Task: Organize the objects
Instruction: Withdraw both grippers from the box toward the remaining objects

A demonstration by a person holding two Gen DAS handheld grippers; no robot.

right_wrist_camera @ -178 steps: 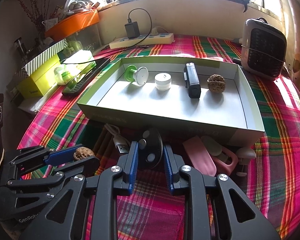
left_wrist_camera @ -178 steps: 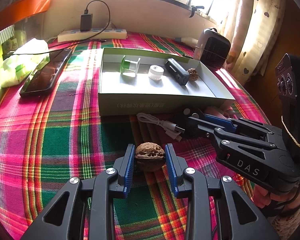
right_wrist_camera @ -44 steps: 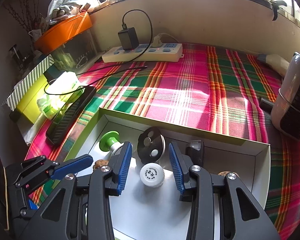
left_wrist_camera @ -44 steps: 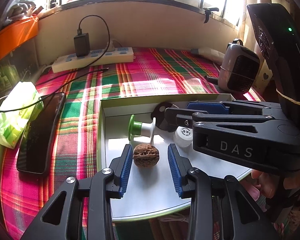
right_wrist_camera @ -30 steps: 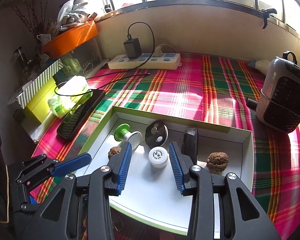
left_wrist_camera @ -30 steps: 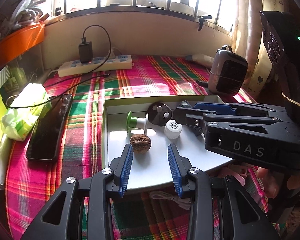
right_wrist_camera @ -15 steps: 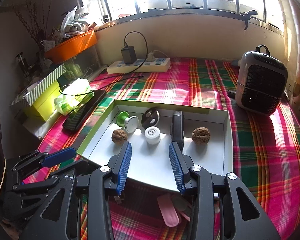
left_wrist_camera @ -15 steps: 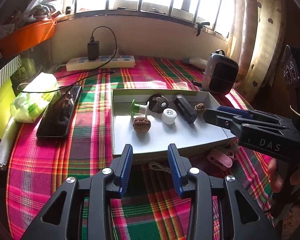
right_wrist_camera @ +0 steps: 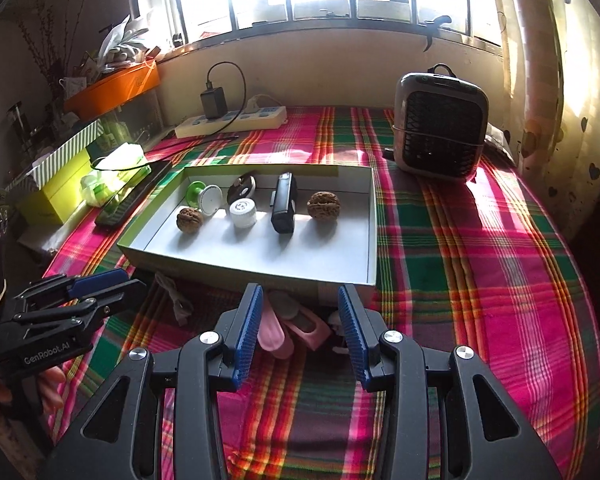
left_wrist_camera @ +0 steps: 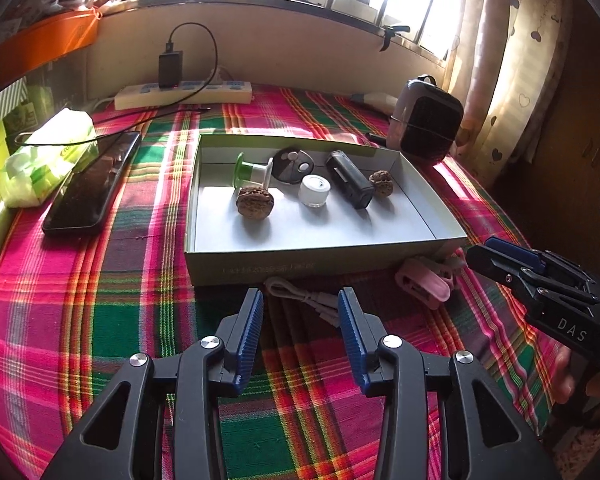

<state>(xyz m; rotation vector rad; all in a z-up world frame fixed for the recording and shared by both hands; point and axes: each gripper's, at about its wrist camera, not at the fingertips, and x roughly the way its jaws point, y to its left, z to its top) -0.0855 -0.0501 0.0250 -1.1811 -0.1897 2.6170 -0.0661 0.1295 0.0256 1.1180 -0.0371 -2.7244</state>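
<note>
Shallow pale-green cardboard box (left_wrist_camera: 324, 268) sitting on the pink-and-green plaid tablecloth (left_wrist_camera: 80, 300), white inside, six items in it. Brown wrinkled walnut (left_wrist_camera: 255, 202) lying left of centre, just in front of the green-and-white plastic spool (left_wrist_camera: 252, 171). Black round disc with white dots (left_wrist_camera: 293, 165) leaning behind the small white round jar (left_wrist_camera: 314, 191). Black rectangular device (left_wrist_camera: 349, 185) lying right of the jar, second brown walnut (left_wrist_camera: 381, 183) just beside its far side.

Outside the box, against its near wall: white USB cable (left_wrist_camera: 304, 300) and pink plastic clips (left_wrist_camera: 422, 285) lying on the cloth.

Left gripper (left_wrist_camera: 300, 334) hovering over the cloth in front of the box, jaws opening, nothing between them; the cable is showing through the gap, below. Right gripper (right_wrist_camera: 300, 330) hovering over the pink clips, jaws standing apart, gripping nothing.

Further out: black phone (left_wrist_camera: 92, 184) left of the box, green-white tissue pack (left_wrist_camera: 40, 160) beside it, white power strip (left_wrist_camera: 184, 94) with black charger at the back wall, grey portable heater (right_wrist_camera: 438, 128) at back right.
</note>
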